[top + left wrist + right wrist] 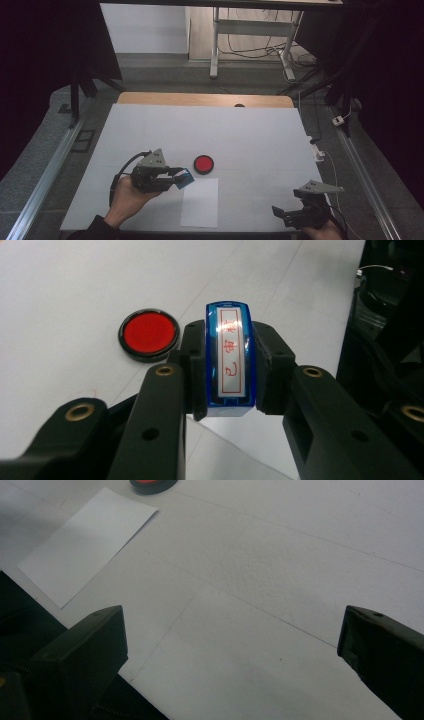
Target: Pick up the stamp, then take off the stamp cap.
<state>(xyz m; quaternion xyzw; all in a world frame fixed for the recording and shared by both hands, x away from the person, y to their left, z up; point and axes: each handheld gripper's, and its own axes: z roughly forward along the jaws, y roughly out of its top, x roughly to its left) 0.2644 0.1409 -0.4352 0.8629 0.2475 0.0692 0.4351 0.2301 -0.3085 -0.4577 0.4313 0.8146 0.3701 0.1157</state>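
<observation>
Hidden or cut off: your right hand (320, 231) is cropped by the bottom edge of the high view, so you see little more than its knuckles. In the right gripper view the red ink pad (152, 484) is sliced off by the top edge, leaving a sliver. The red characters on the stamp's face are too blurred by glare to read.

Left gripper (181, 176): clenched on the blue stamp (185, 178); your left hand (127, 197) holds it just above the table, near the upper left corner of the paper sheet (200, 202).

Stamp, close up: the left gripper view shows the blue stamp (229, 360) pinched between both jaws, its white face with a red frame turned toward the camera.

Right gripper (281, 212): released, jaws wide apart in the right gripper view, with bare white table cover (280, 580) between them; it sits near the table's front right corner, well apart from the stamp.

Ink pad: round, black-rimmed, red inside (203, 163), lying on the cover just beyond the stamp and the sheet; in the left gripper view the pad (149, 334) lies left of the stamp.

Paper sheet: in the right gripper view the sheet (85, 542) lies flat, off to the left.

Surroundings: a wooden table edge (205, 99) peeks out beyond the white cover (225, 130); cables (260, 50) trail on the floor beyond.
</observation>
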